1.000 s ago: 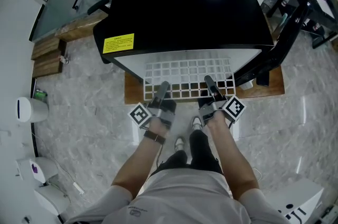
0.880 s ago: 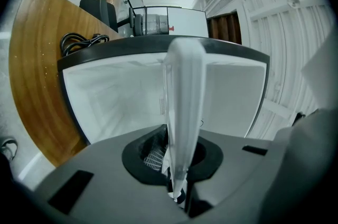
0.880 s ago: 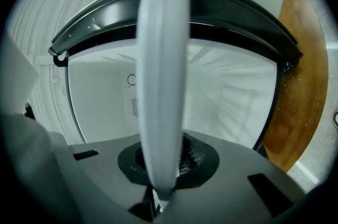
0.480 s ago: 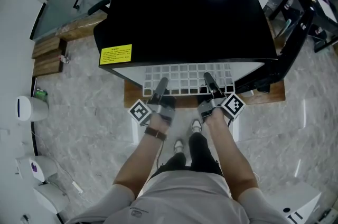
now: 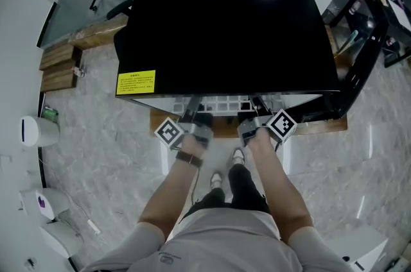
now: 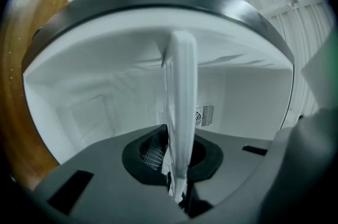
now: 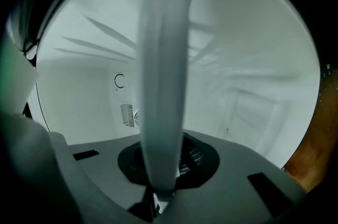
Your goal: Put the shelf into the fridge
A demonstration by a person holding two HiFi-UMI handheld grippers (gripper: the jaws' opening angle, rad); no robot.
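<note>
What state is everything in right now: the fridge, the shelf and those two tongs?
fridge, open.
shelf, nearly all inside the fridge, front edge out.
left tongs, shut on the shelf.
right tongs, shut on the shelf.

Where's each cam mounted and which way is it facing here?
Head view: on the person's head, looking steeply down on the fridge top; forearms, legs, left tongs and right tongs show.
Left gripper view: rides the left tongs, faces into the fridge cavity; jaws shut on the shelf.
Right gripper view: rides the right tongs, same facing; jaws shut on the shelf.
Both gripper views share the back-wall vent.
</note>
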